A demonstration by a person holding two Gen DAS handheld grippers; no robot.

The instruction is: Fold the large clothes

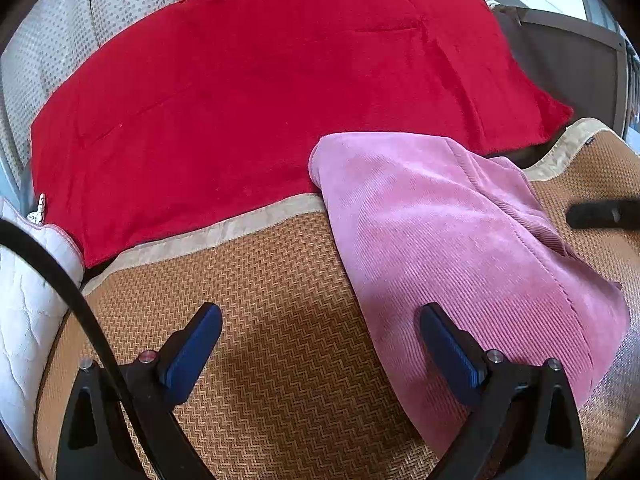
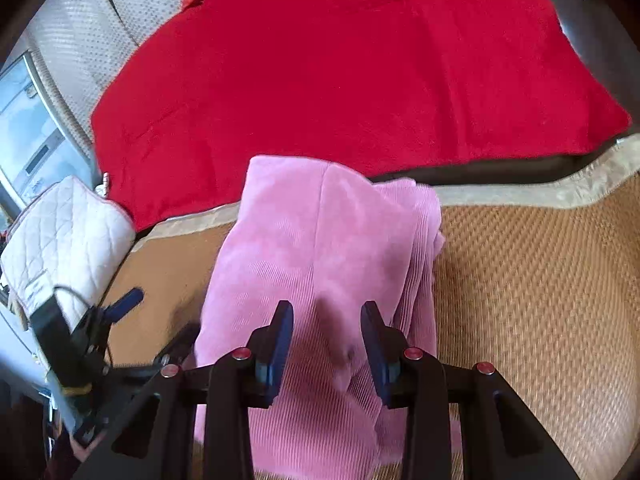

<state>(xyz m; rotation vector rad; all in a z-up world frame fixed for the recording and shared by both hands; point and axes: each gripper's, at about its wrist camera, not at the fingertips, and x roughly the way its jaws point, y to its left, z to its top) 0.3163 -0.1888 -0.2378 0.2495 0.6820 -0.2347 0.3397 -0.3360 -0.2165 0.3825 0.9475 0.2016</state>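
Two grippers work over a woven mat [image 1: 280,360] on a bed. Nearest, the right gripper [image 2: 326,344] hangs over the pink garment [image 2: 320,260] with its jaws apart; a raised ridge of cloth stands between them, but the pads do not press on it, so it is released. The left gripper [image 1: 320,344] stands wide and empty, one finger over the mat, the other over the garment's edge. The garment lies folded on the mat, its far end on the red blanket [image 1: 260,80].

If the right gripper closes on the top layer only, the fold may come apart.

The right view alone shows the white quilted cushion [image 2: 68,232] fully; the left view shows the garment's long seam.
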